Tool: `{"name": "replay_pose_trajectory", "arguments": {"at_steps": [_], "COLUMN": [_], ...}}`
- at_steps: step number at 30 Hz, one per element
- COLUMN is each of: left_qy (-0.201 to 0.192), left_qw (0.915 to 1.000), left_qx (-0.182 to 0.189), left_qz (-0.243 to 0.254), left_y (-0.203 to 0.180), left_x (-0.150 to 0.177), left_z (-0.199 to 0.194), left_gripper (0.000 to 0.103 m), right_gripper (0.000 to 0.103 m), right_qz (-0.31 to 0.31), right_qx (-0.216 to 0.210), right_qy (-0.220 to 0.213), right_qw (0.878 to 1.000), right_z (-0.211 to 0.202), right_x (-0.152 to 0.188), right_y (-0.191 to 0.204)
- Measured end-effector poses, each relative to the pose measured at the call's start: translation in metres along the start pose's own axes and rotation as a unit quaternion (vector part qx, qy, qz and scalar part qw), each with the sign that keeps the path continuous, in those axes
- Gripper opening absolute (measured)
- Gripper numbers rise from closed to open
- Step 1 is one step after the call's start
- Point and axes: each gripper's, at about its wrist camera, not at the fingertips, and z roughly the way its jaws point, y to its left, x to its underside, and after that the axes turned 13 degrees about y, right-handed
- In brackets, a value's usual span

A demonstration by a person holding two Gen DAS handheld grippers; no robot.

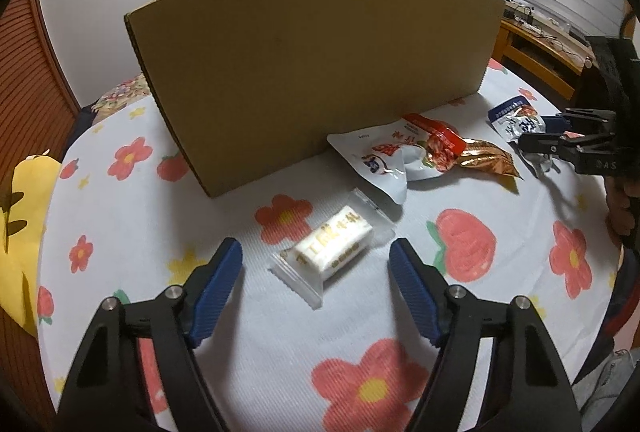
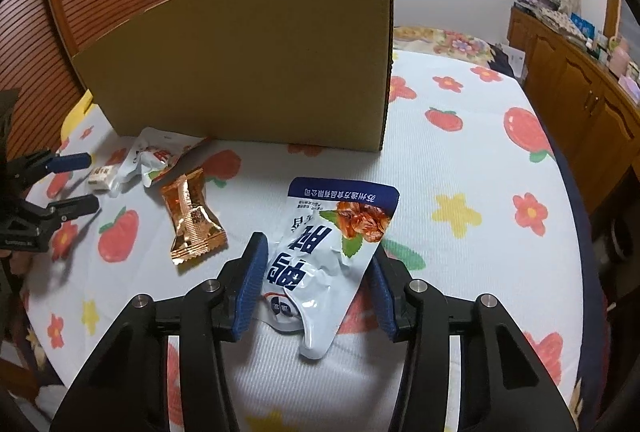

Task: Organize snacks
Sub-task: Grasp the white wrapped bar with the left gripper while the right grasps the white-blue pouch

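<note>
A white candy in a clear wrapper lies on the flowered cloth. My left gripper is open, a blue pad on each side of the candy and clear of it. A blue-and-white snack pouch sits between the pads of my right gripper, which press its crumpled sides. In the left wrist view that pouch and the right gripper are at the far right. A white-and-red pouch and a gold foil candy lie in front of a tall cardboard box.
The box stands upright at the back of the cloth; its inside is hidden. A yellow object lies off the left edge. A wooden cabinet runs along the right. A person's hand holds the right gripper.
</note>
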Motion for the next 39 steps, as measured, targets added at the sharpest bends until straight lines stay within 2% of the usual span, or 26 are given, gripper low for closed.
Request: {"name": "replay_pose_trajectory", "arguments": {"at_steps": [3,12,17,20,22,23,29,35,39], "left_qy": [0.001,0.007,0.007,0.004,0.002,0.002,-0.001,-0.019,-0.030], "left_qw": [1.0000,1.0000,0.9999,1.0000,1.0000,1.0000,0.9999,0.9998,0.9994], "left_qx": [-0.004,-0.001,0.007,0.006,0.003,0.002,0.004,-0.003,0.005], "left_qz": [0.005,-0.002,-0.008,-0.005,-0.003,-0.003,-0.009,-0.008,-0.016], "left_y": [0.001,0.005,0.006,0.003,0.000,0.000,-0.005,-0.014,-0.018], "left_x": [-0.003,-0.012,-0.013,-0.011,-0.010,-0.009,-0.001,0.009,0.013], "left_z": [0.002,0.007,0.008,0.006,0.005,0.004,0.000,-0.011,-0.018], "left_gripper": [0.060,0.056,0.046,0.034,0.022,0.020,0.019,0.019,0.019], "right_gripper": [0.049,0.050,0.051,0.051,0.051,0.051,0.051,0.051,0.051], "right_qz": [-0.001,-0.004,-0.006,-0.007,-0.007,-0.007,-0.007,-0.008,-0.008], "right_qx": [0.003,0.010,0.012,0.015,0.015,0.015,0.017,0.018,0.018], "right_qy": [0.000,0.000,0.001,0.001,0.001,0.001,0.001,0.001,0.001], "right_qw": [1.000,1.000,1.000,1.000,1.000,1.000,1.000,1.000,1.000], "right_z": [0.000,0.001,0.001,0.001,0.001,0.001,0.001,0.001,0.001], "right_x": [0.000,0.001,0.001,0.001,0.001,0.001,0.001,0.001,0.001], "right_y": [0.001,0.003,0.004,0.005,0.005,0.005,0.005,0.006,0.006]}}
